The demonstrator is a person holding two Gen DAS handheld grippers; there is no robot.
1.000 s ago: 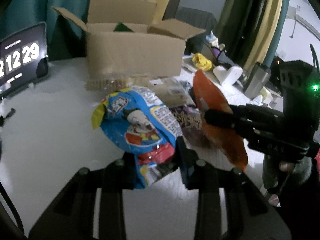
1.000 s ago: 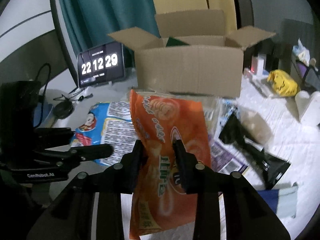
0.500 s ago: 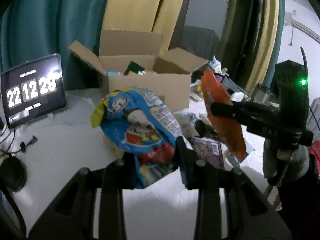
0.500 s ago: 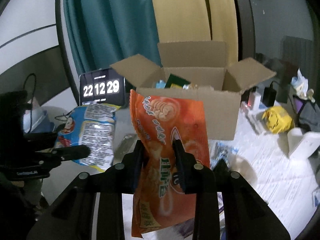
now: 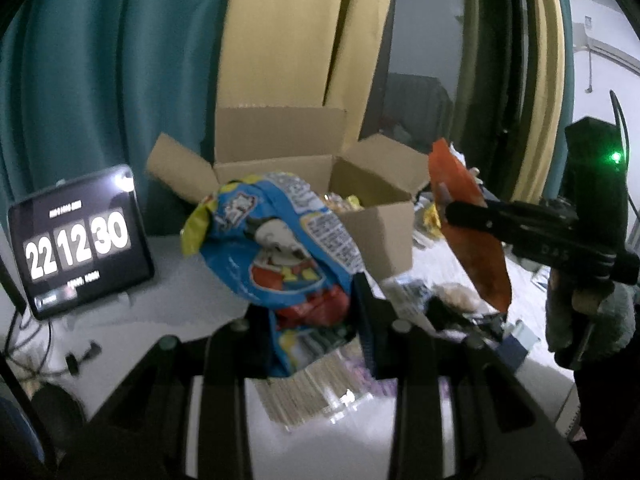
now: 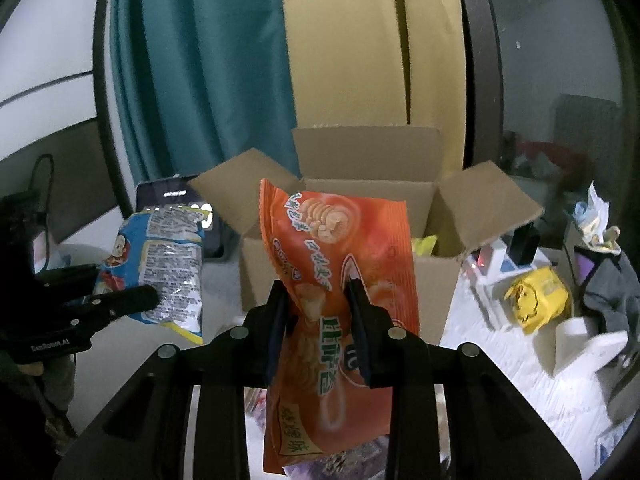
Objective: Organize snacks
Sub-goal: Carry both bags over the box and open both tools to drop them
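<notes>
Two snack bags held up in front of the open box

The left hand-held gripper (image 5: 310, 322) is clamped on the blue snack bag (image 5: 276, 248), the right hand-held gripper (image 6: 318, 322) on the orange snack bag (image 6: 340, 280), both held before the cardboard box (image 6: 360, 208), which already holds some packets. The slack bags could catch on the box's spread flaps or bump each other and slip, since each is pinched only low down. More packets litter the white tabletop (image 5: 120, 320); a clock display (image 5: 78, 240) stands left, with teal and yellow curtains behind.
</notes>
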